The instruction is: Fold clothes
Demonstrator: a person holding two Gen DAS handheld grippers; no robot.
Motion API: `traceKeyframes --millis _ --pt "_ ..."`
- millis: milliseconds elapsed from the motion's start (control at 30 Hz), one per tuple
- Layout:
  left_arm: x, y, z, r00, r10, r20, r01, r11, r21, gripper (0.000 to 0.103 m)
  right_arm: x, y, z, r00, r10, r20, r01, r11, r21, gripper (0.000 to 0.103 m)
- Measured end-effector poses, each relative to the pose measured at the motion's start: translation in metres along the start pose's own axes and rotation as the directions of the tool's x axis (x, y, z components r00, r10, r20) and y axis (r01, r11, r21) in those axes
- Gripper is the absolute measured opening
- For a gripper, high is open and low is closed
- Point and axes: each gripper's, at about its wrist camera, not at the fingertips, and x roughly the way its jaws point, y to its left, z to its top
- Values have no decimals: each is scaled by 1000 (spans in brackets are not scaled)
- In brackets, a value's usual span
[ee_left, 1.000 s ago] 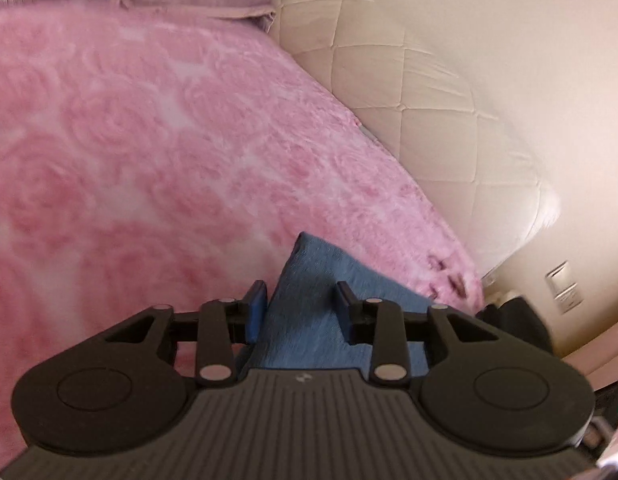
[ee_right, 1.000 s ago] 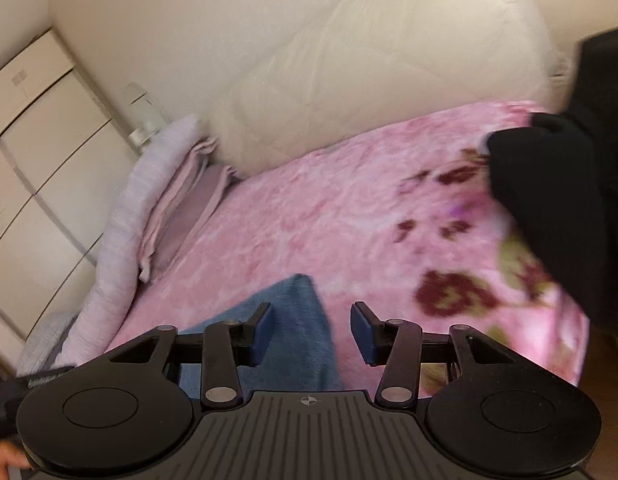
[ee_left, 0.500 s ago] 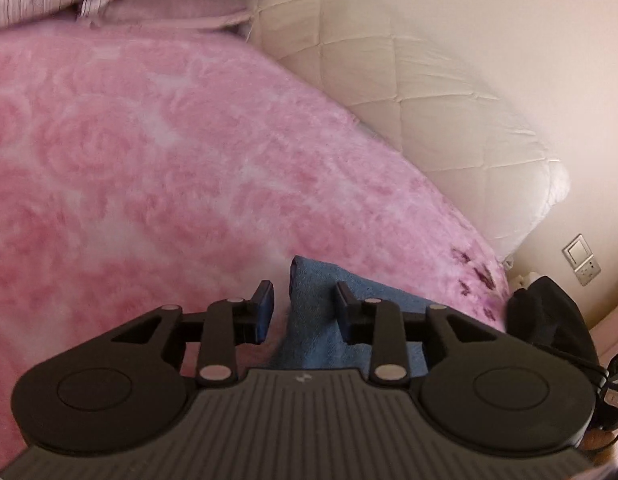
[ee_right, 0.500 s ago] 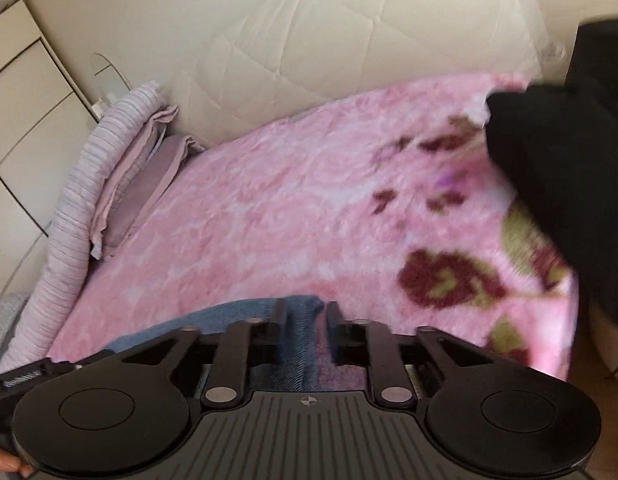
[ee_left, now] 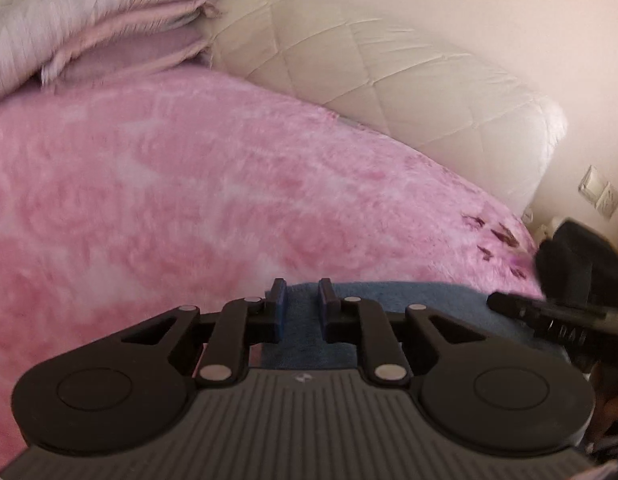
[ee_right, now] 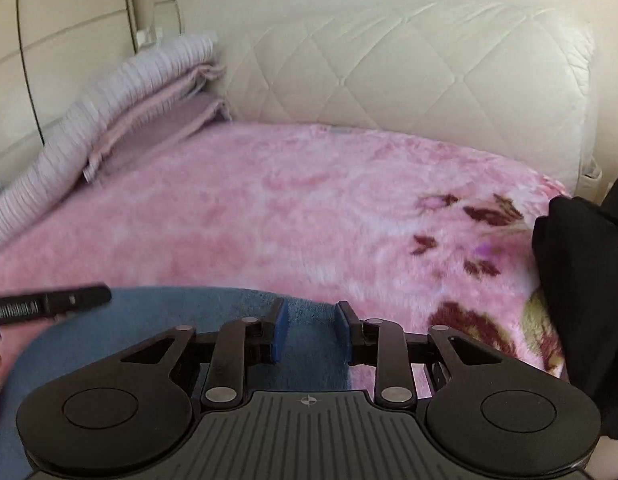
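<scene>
A blue garment lies on the pink floral blanket, at the near edge of both views. In the left wrist view my left gripper stands with its jaws a narrow gap apart around the garment's top edge, with blue cloth between the pads. In the right wrist view my right gripper is open over the same blue garment, near its right edge. Each gripper's body shows at the side of the other view: the right one and the left one.
A cream quilted headboard stands behind the bed. Folded lilac and pink bedding is stacked at the far left. A black garment hangs at the right edge. White cupboards are at the far left.
Both grippers have swung to face the headboard and dropped to the garment's edge. The left jaws have narrowed on the cloth. The right jaws closed half a second ago and are wider apart now.
</scene>
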Motion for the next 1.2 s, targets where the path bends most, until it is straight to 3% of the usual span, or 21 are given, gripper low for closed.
traceKeyframes --millis 100,200,367,467,567,633,700,767,900,967,1067,1200 --pt "6 5 5 1000 1 -27 -1 1000 -20 19 14 -12 -1 999 -10 -38 12 998 60 30" --pt "3 5 10 999 12 -38 -12 1000 -9 19 15 -32 4 997 41 -65 -30 986 163 35" --pt "-62 16 15 996 54 67 -48 995 -91 14 -52 -39 12 998 38 44 -47 973 226 35" --pt "-102 3 4 994 53 94 -49 998 -43 14 -91 -31 1 992 83 95 -99 978 185 35" --pt "-127 -23 -25 997 23 69 -25 999 23 14 -121 -10 -23 991 100 89 -108 989 99 35" --pt "-133 -39 -52 1000 5 28 -6 999 45 14 -131 2 -44 993 96 69 -99 994 50 35" --pt "-122 -46 -78 999 44 -31 -42 998 52 16 -123 10 -69 998 65 -10 -65 998 2 35" --pt "-123 -47 -95 997 81 -4 -81 997 19 16 -116 6 -88 998 52 -27 -52 999 11 36" --pt "-149 -50 -96 992 126 3 -126 990 -58 14 -135 2 -78 997 56 -49 -54 998 44 36" --pt "-168 -52 -103 989 149 22 -148 987 -58 14 -156 6 -81 998 54 -14 -54 998 19 36" --pt "-183 -50 -120 987 162 8 -161 983 -84 14 -165 11 -98 998 63 -31 -63 998 0 36" --pt "-179 -46 -135 973 228 -44 -231 967 -102 16 -166 13 -117 994 66 -85 -66 998 2 36"
